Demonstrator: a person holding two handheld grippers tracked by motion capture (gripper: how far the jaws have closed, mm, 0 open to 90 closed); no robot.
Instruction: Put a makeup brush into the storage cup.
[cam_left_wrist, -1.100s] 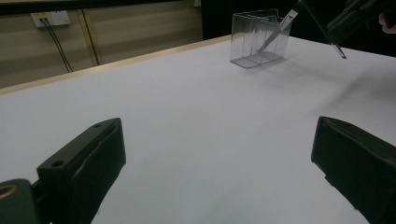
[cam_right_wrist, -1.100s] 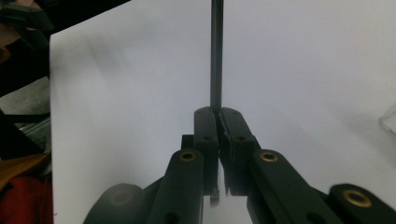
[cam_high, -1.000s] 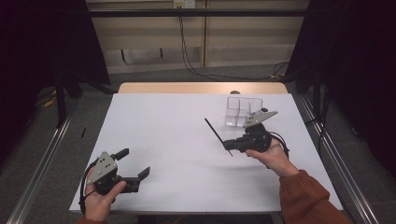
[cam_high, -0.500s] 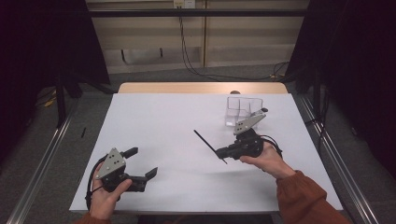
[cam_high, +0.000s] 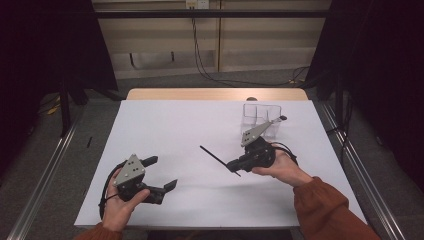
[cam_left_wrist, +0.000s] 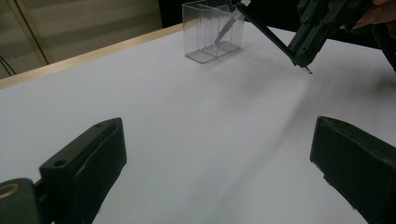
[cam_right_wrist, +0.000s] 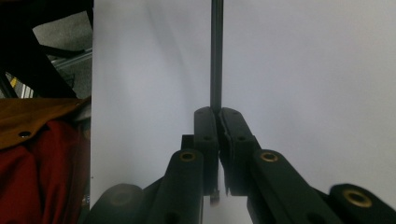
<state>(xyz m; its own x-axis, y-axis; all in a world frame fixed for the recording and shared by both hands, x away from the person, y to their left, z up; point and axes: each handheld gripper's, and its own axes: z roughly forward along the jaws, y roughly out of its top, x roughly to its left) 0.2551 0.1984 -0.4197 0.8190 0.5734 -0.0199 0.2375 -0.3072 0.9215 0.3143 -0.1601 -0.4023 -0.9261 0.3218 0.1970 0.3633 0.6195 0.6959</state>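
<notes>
A thin black stick (cam_high: 218, 159) is being held clamped in the right hand-held gripper (cam_high: 233, 165), sticking out beyond its tips above the white surface (cam_high: 175, 130).

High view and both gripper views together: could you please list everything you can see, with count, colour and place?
Table: one, white top with a wooden far edge, centre.
Clear container: one, transparent, with compartments, far right part of the table.
Thin rod: one, black, clamped in the right gripper, slanting up-left over the table.
Cables: several, dark, on the floor beyond the table.
Left gripper: one, black with a grey plate, near left, jaws wide apart, nothing between them.
Right gripper: one, black with a grey plate, shut on the rod.
Sleeve: one, rust orange, lower right.
</notes>
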